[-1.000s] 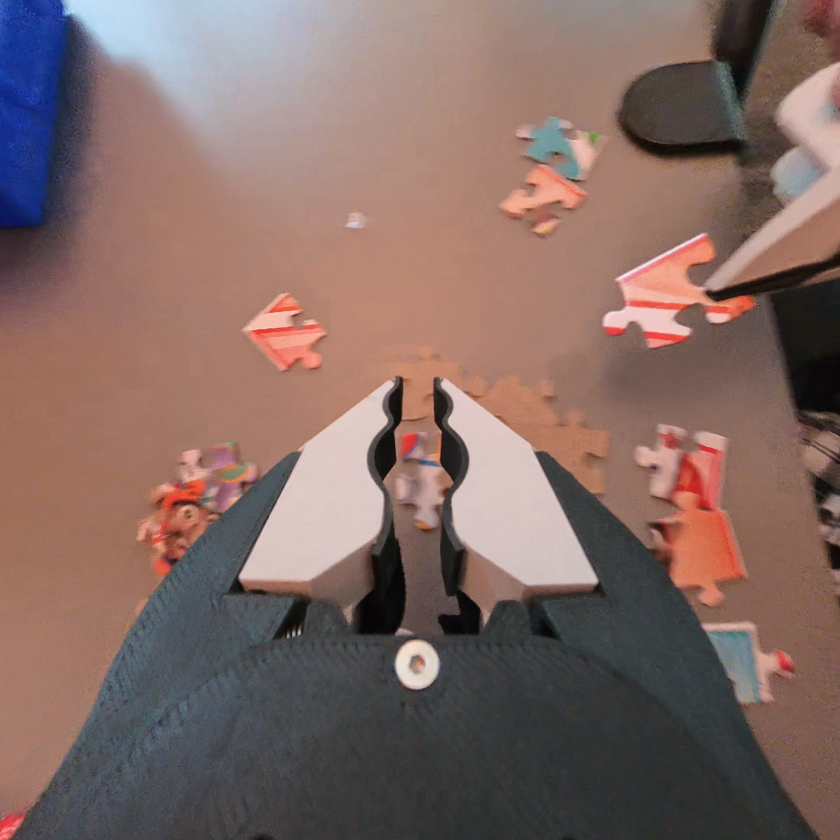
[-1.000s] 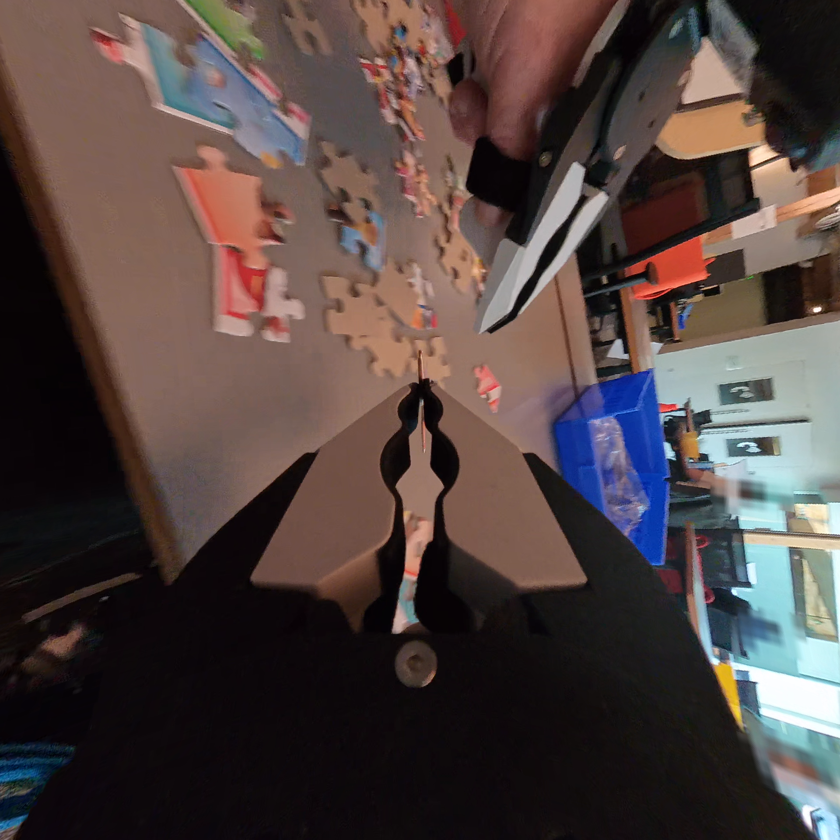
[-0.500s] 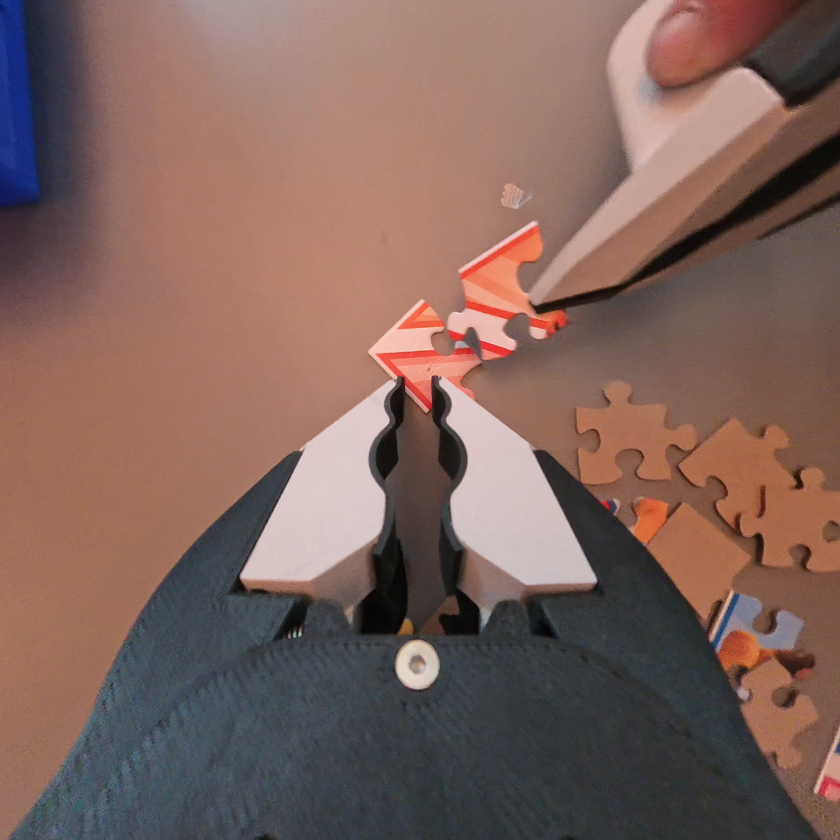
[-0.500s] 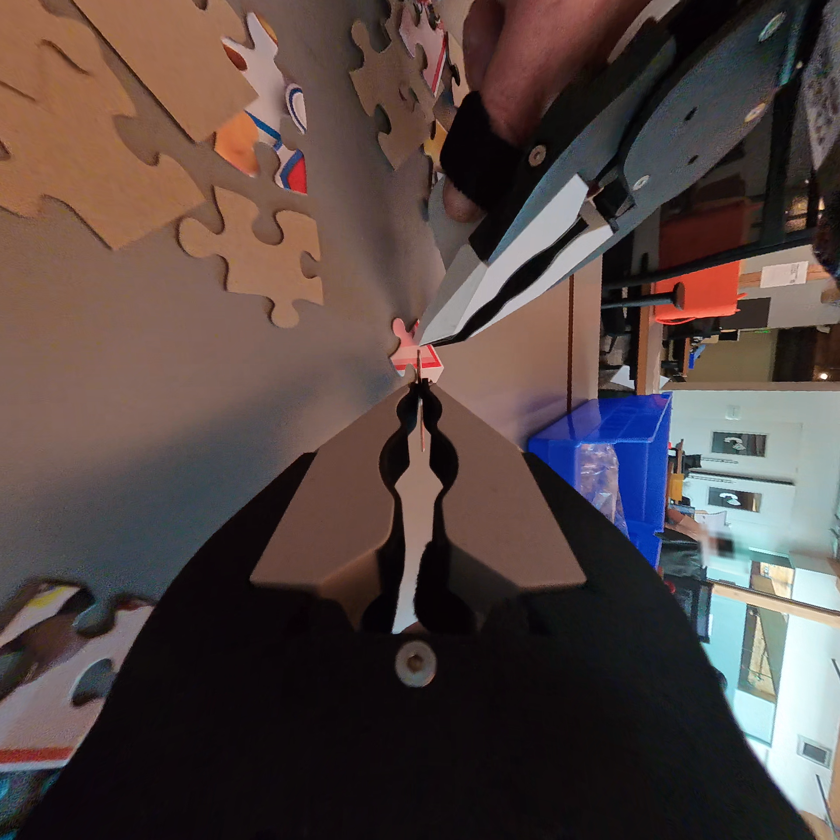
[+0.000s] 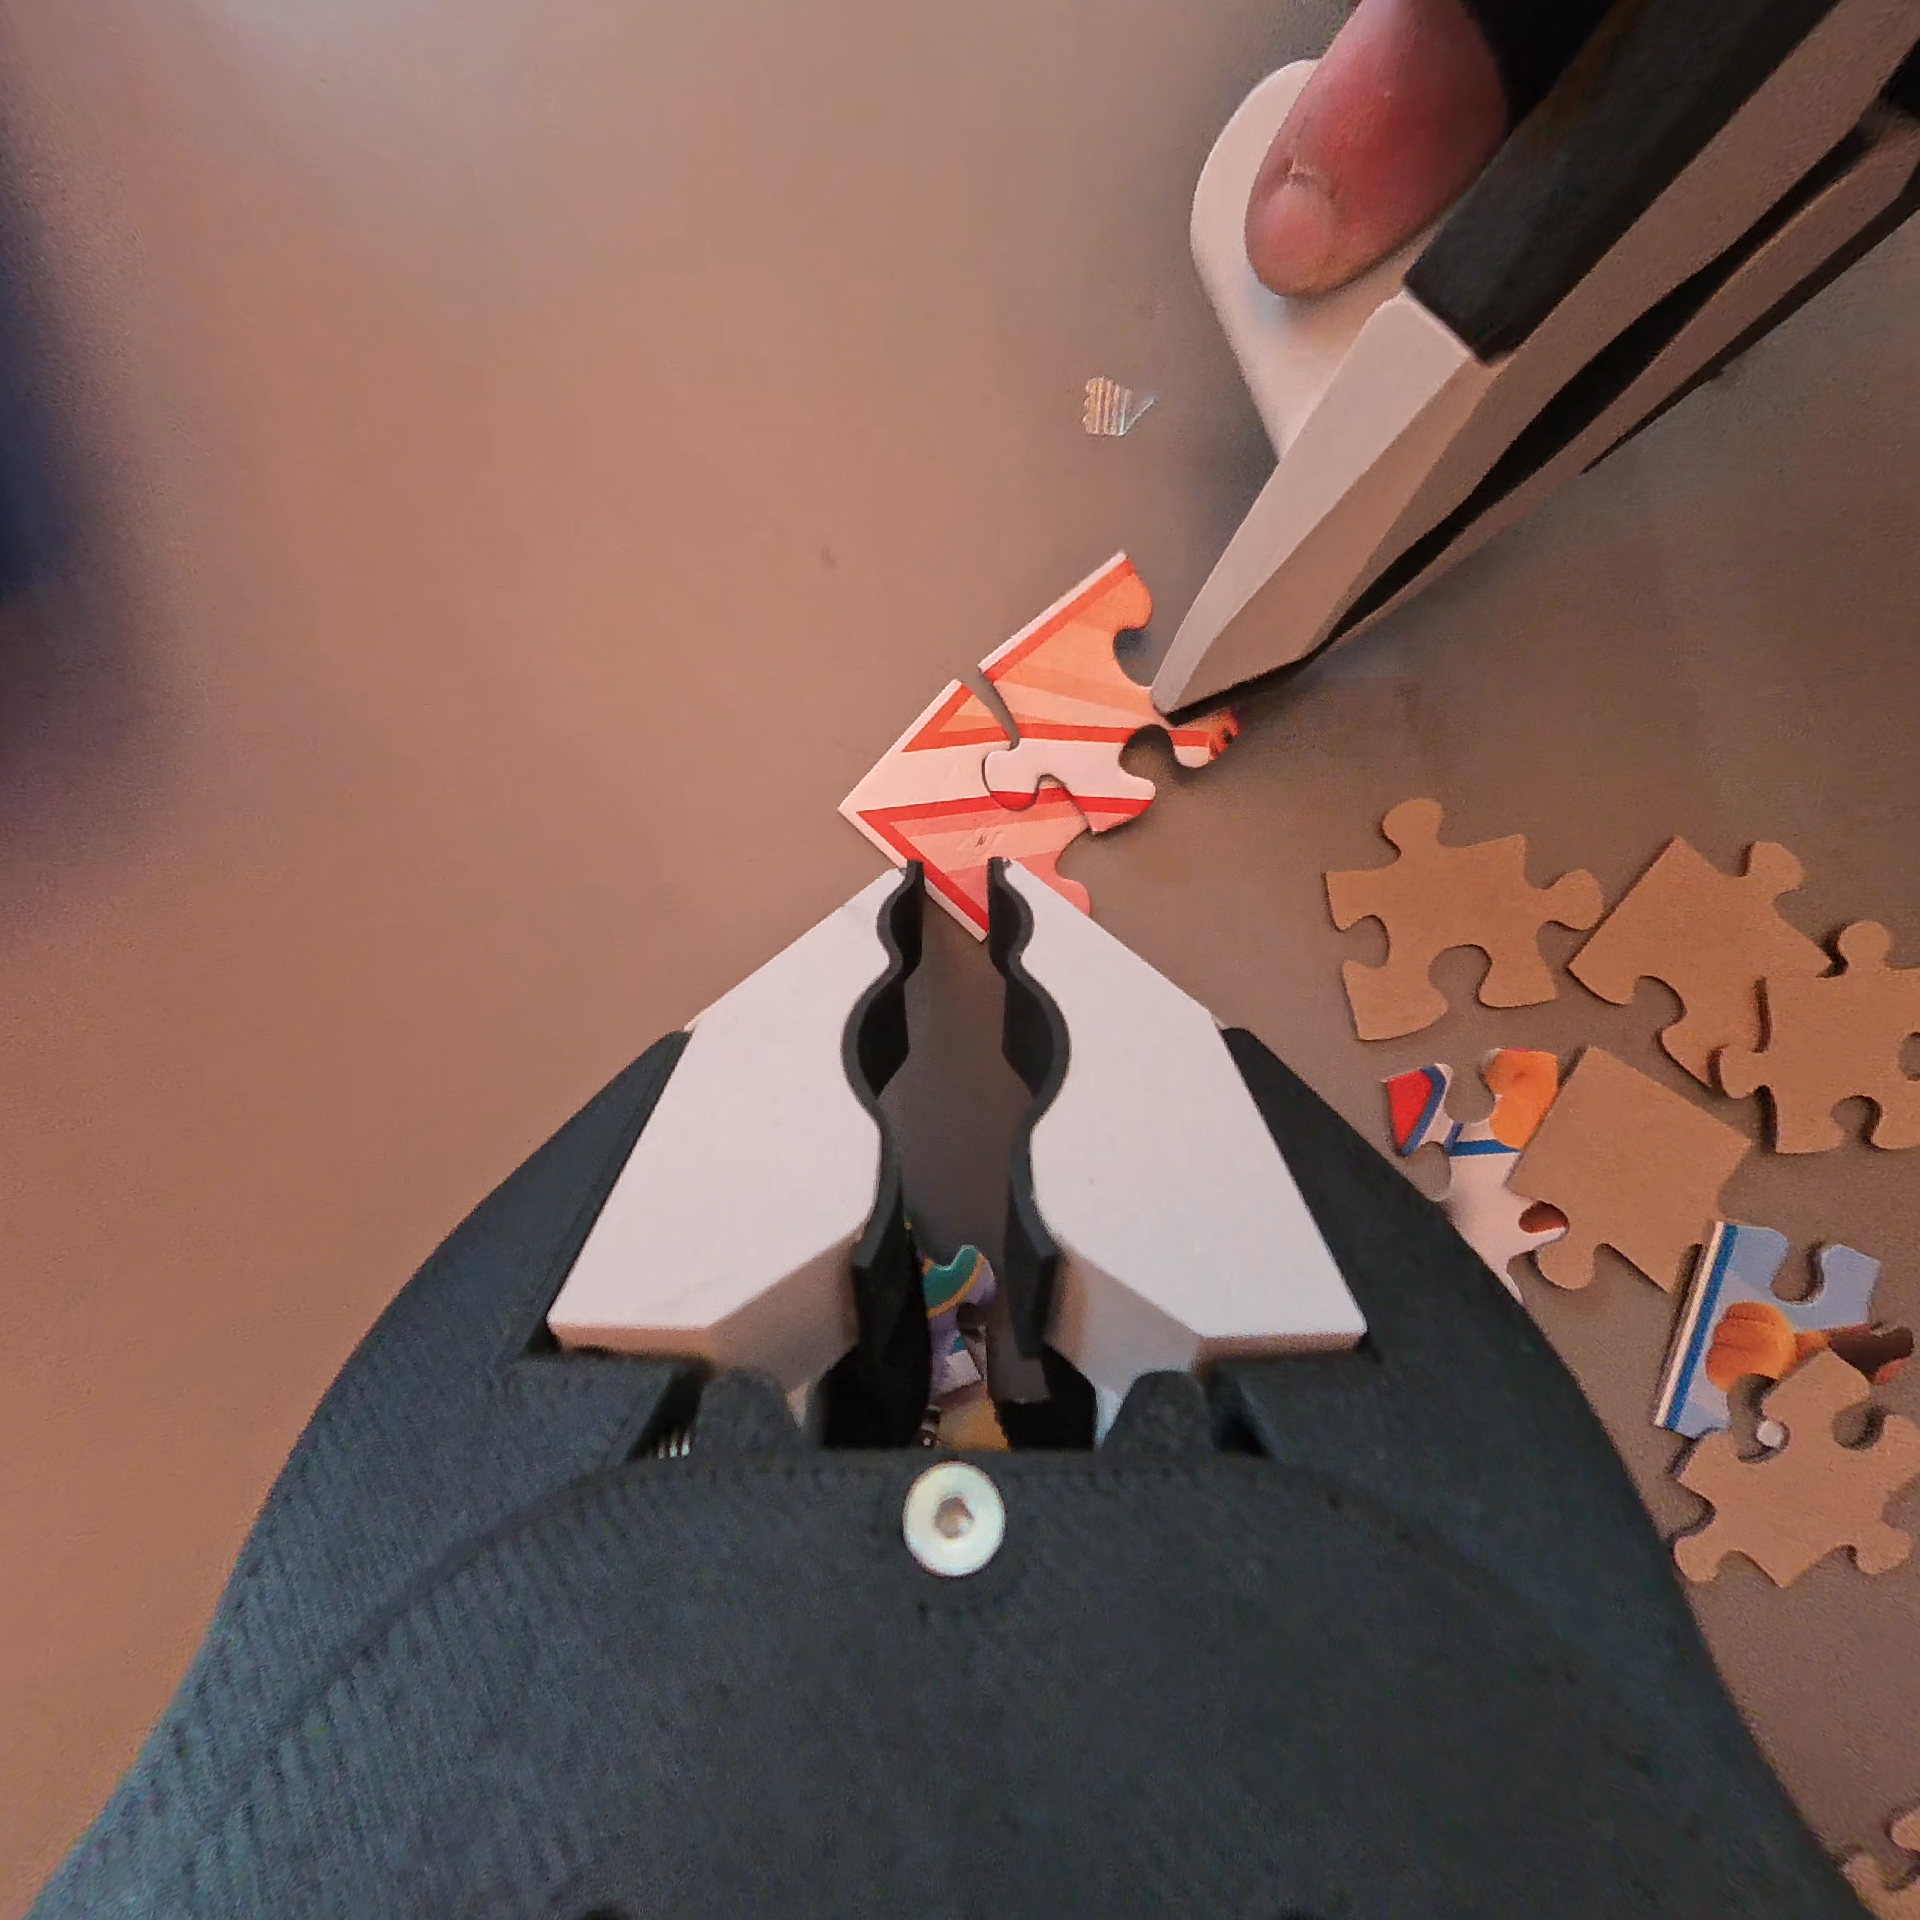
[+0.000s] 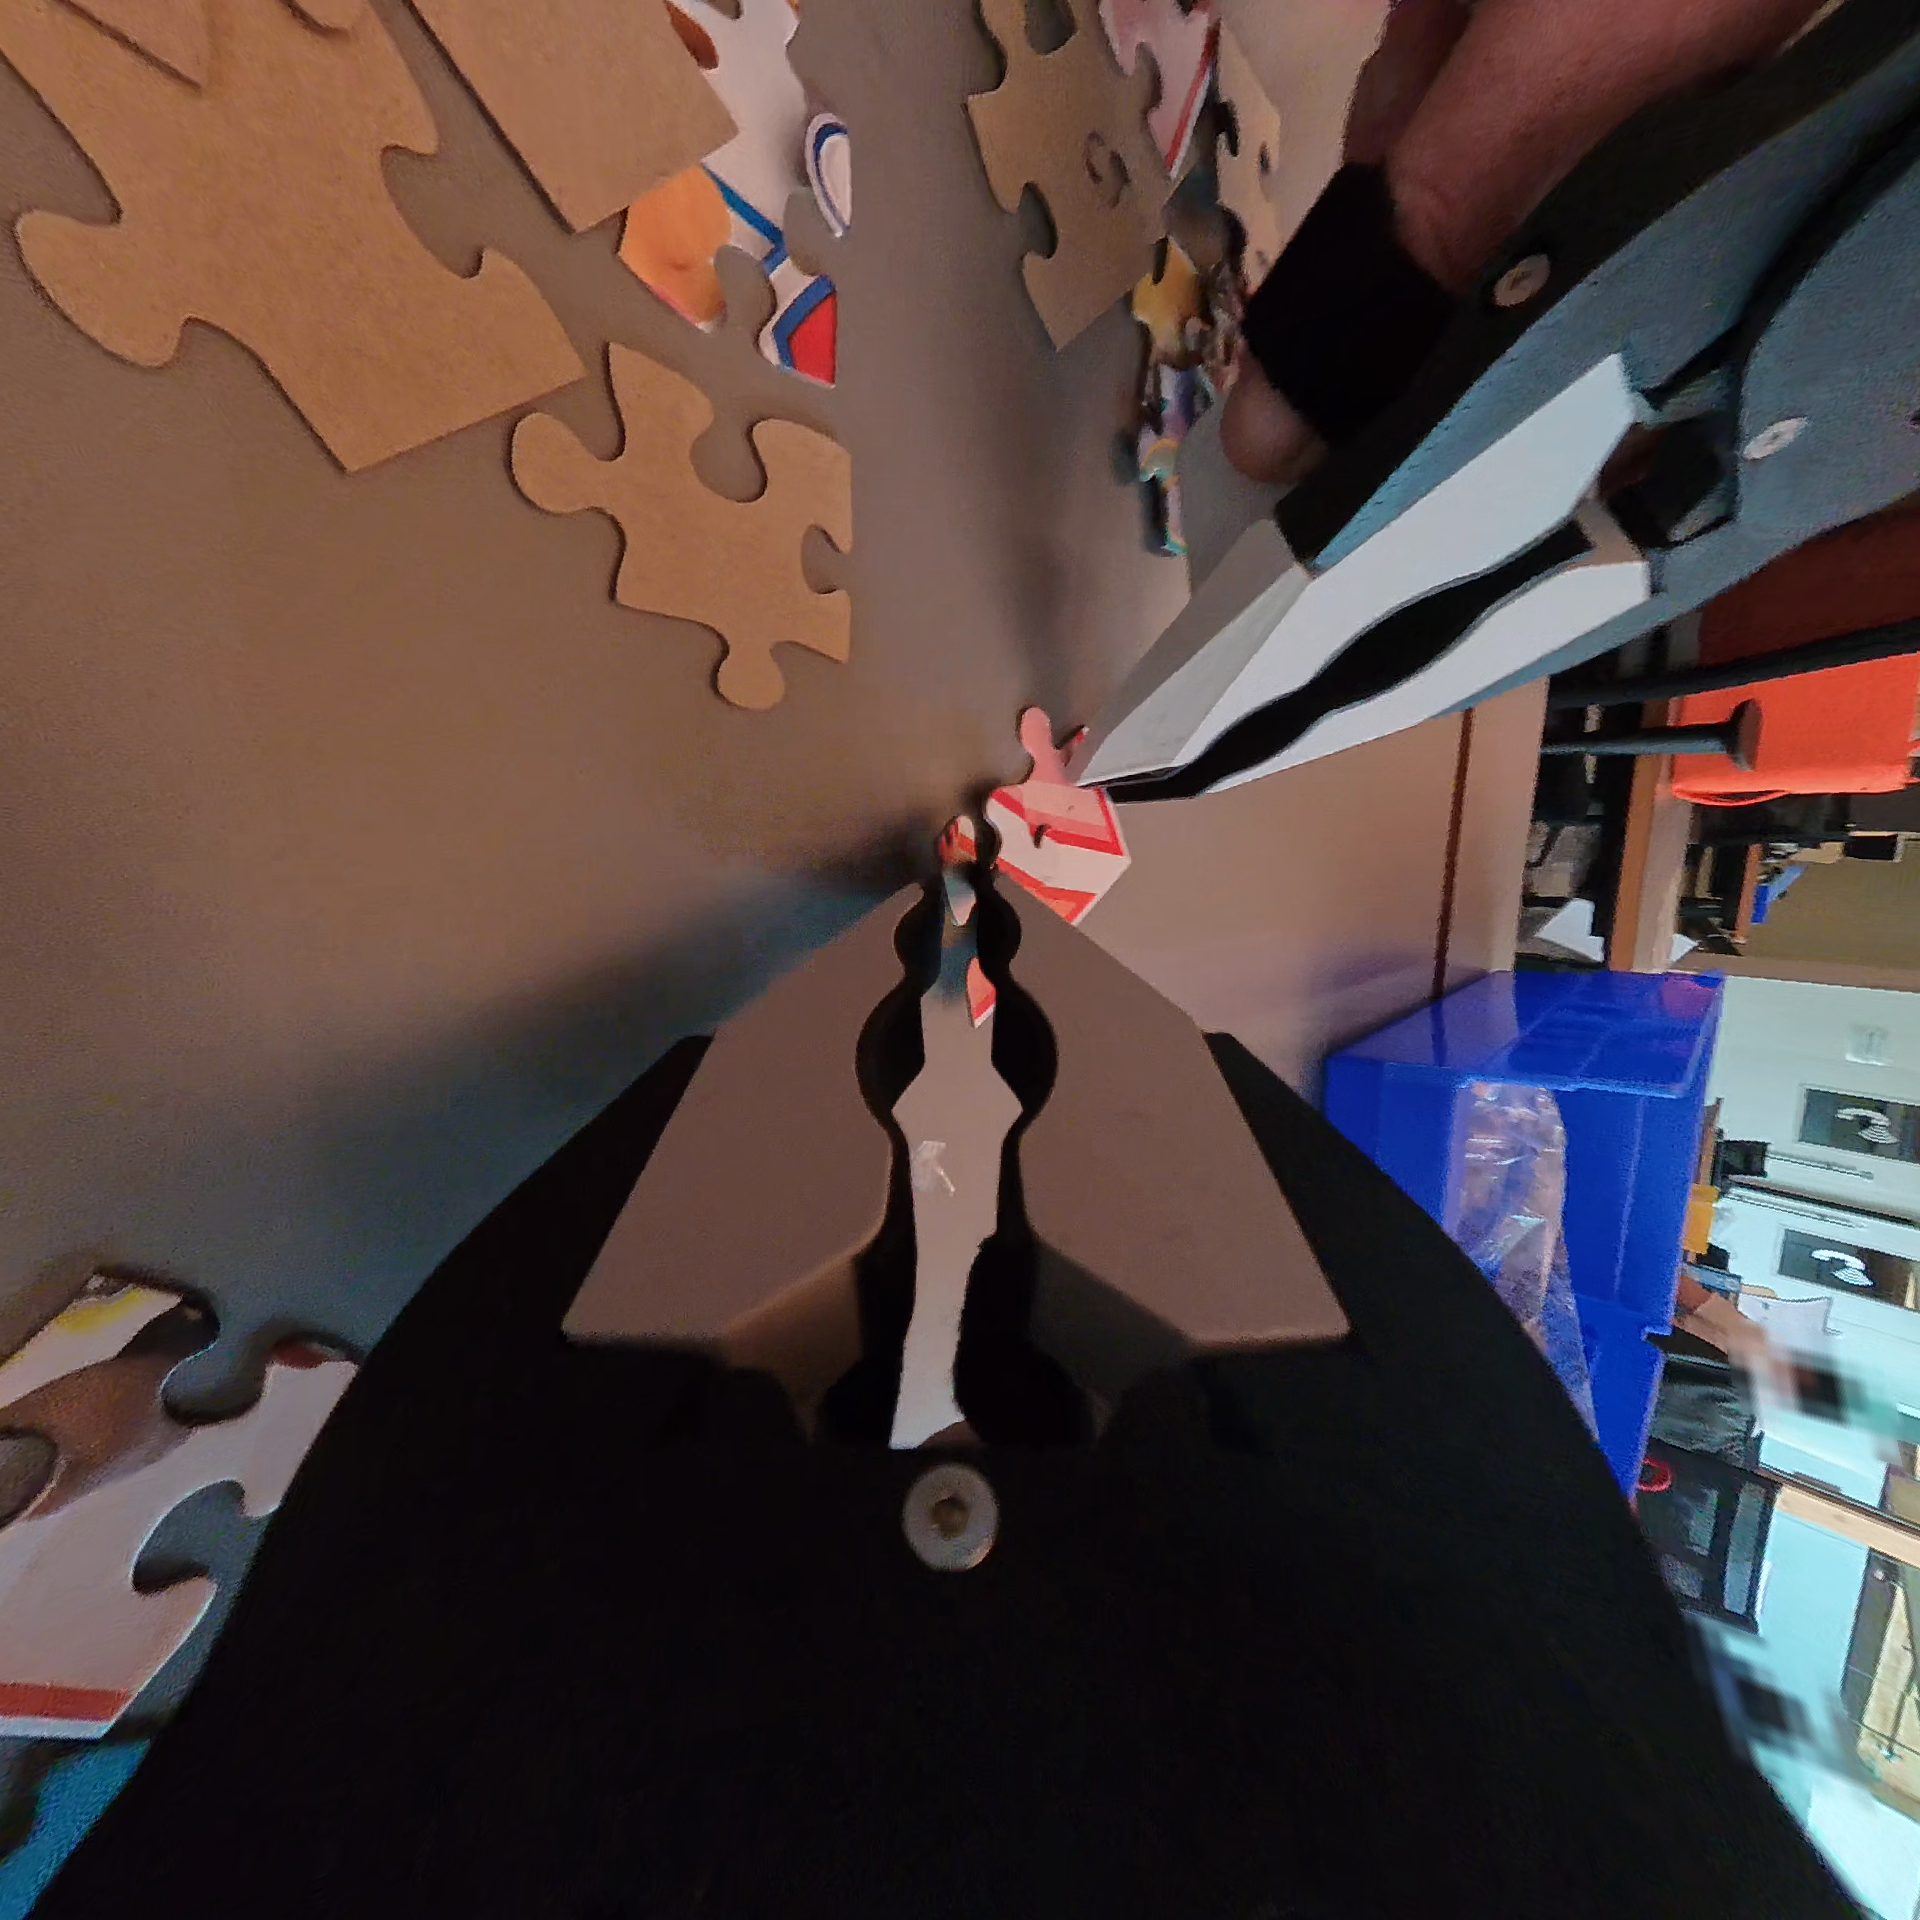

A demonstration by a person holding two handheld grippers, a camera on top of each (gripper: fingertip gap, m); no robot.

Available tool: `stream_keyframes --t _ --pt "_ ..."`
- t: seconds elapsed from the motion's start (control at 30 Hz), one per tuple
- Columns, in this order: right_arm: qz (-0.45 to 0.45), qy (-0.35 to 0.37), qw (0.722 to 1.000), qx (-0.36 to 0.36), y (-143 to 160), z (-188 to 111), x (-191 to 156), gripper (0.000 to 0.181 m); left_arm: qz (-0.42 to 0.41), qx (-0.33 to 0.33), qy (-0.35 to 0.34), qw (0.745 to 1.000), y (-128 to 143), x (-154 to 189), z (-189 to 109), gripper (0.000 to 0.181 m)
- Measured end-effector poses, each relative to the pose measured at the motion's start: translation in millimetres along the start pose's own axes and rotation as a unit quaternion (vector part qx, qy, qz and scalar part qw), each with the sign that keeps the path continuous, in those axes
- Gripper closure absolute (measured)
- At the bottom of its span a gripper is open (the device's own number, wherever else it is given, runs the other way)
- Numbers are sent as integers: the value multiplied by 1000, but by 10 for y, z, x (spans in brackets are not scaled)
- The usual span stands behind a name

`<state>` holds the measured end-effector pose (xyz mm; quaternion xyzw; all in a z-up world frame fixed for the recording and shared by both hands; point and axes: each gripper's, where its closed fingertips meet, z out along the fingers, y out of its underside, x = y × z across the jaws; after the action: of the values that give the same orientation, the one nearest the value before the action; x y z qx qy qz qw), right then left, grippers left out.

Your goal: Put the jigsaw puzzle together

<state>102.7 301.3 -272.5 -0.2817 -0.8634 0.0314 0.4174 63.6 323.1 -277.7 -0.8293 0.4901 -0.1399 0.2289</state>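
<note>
Left tool point(image 5: 953, 878) nearest in its own view, jaws a narrow gap apart, nothing gripped; both tips rest at the near corner of the red-striped corner piece point(image 5: 940, 800), which lies flat on the grey-brown table point(image 5: 468, 520)

Just beyond it, the second striped piece point(image 5: 1081, 717) is tabbed into the corner piece, seam showing, the pair pointing far-left

Right tool point(image 5: 1179, 707) comes in from the far right, tip at the second piece's right-hand tab; in its own view point(image 6: 964, 883) the jaws stand a thin gap apart with the tab's edge between the tips; cannot tell if it is pinched or only touched

Right of the left tool: loose face-down pieces point(image 5: 1455, 935), brown card backs up, mixed with a few picture-side-up pieces point(image 5: 1766, 1320)

Far, right wrist view: blue bin point(image 6: 1538, 1143) at the table's edge
</note>
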Motion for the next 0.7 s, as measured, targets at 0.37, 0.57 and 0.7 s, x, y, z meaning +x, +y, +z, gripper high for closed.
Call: stream_keyframes --t 0.37,0.57,0.7 --pt "53 -66 996 -29 66 -78 10 158 -4 4 0 1000 -1 1 0 170" --pt "81 -75 993 -37 61 -79 24 166 -3 5 0 1000 -2 0 0 170" --pt "172 -80 981 -26 33 32 138 181 -3 5 2 1000 -12 4 6 170"
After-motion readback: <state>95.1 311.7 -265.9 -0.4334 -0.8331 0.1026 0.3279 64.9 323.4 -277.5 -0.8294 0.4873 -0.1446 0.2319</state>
